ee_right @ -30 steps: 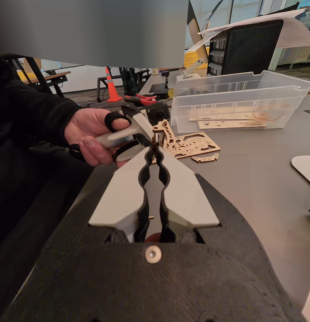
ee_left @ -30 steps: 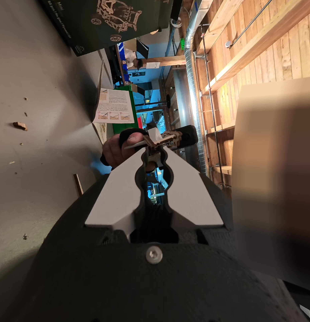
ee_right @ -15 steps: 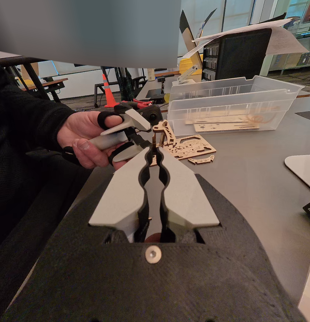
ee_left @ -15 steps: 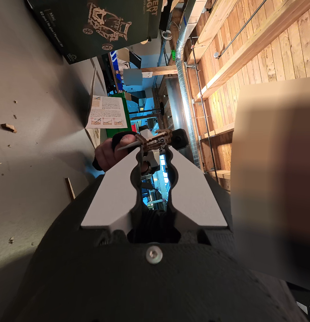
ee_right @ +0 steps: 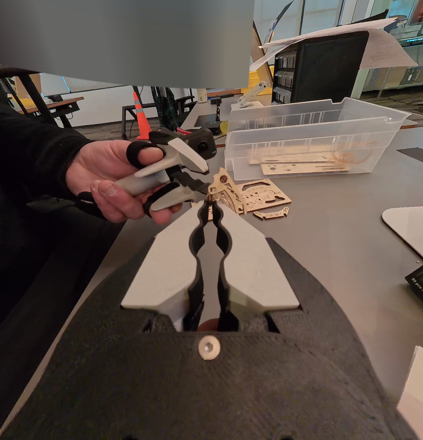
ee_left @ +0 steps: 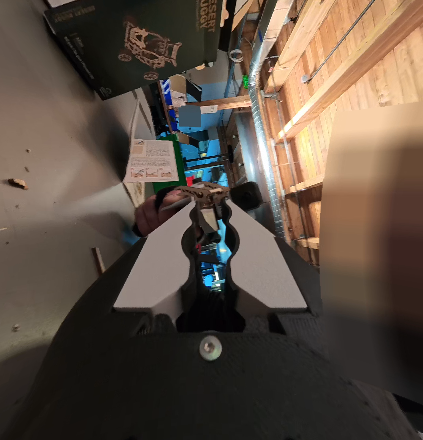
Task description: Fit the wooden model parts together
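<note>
- The wooden model assembly (ee_right: 226, 190), pale laser-cut plywood, is held in the air above the grey table (ee_right: 324, 238), just in front of the person, between the two grippers.
- A thin lower part of the assembly is pinched by the right gripper (ee_right: 210, 204); its fingertips are drawn almost together on the wood, and the rest of the assembly rises above and to the right of them.
- The left gripper (ee_right: 201, 177) is seen from the side in the right wrist view, held in a hand (ee_right: 110, 176); its fingers are spread, the lower dark tip reaching to the assembly's left edge and the upper pale finger (ee_right: 189, 159) standing clear above it.
- In the left wrist view the assembly (ee_left: 201, 194) lies across the tips of the left gripper (ee_left: 209, 207); a gap is visible between the fingers, and pressure on the wood cannot be confirmed.
- On the table behind the assembly a plywood parts sheet (ee_right: 265, 195) lies flat, with a loose curved wooden piece (ee_right: 271, 214) just beside it.
- Farther back a clear plastic bin (ee_right: 312, 142) is noted, holding more plywood sheets.
- A dark green kit box (ee_left: 139, 42) and an instruction leaflet (ee_left: 153, 162) are seen in the left wrist view.
- Small wood scraps (ee_left: 17, 183) are scattered on the table.
- An orange traffic cone (ee_right: 140, 116) stands on the floor in the background.
</note>
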`<action>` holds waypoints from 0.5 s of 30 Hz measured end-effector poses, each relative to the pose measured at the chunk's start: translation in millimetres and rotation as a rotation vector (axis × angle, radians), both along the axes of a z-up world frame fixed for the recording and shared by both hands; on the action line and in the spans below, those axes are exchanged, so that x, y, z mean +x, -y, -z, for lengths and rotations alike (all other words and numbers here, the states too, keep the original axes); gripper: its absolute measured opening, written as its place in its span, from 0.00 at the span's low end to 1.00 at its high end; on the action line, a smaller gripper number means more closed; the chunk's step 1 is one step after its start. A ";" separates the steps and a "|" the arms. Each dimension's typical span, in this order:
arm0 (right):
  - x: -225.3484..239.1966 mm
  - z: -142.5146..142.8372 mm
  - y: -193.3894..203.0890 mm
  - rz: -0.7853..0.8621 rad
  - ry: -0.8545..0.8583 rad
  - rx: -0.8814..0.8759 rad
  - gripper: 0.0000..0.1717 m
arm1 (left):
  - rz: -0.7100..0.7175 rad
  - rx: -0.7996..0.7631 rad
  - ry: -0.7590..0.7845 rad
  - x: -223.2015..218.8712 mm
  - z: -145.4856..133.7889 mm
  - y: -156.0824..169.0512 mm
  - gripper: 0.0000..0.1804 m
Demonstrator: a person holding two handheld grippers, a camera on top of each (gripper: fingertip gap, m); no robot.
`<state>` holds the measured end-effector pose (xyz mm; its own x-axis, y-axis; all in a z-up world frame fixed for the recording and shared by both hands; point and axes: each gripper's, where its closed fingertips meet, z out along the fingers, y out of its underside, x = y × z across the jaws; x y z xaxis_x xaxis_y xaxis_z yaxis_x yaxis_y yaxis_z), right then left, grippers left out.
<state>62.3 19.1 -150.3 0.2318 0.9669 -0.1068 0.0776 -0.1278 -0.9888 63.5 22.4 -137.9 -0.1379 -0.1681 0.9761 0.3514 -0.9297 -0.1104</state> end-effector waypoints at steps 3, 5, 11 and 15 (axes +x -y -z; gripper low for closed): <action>0.1 -0.5 -2.1 0.007 -0.011 -0.009 0.01 | -0.013 0.020 -0.014 0.3 0.6 -1.7 0.09; 0.3 1.1 -2.8 0.012 -0.001 -0.008 0.01 | -0.017 0.015 -0.017 0.5 3.0 -2.1 0.09; -2.4 -2.2 -1.4 0.007 -0.028 -0.018 0.01 | -0.029 -0.007 -0.009 0.7 9.0 -2.1 0.10; -3.5 -2.3 -0.4 0.005 -0.026 -0.014 0.01 | -0.029 0.005 -0.019 1.8 11.7 -2.1 0.10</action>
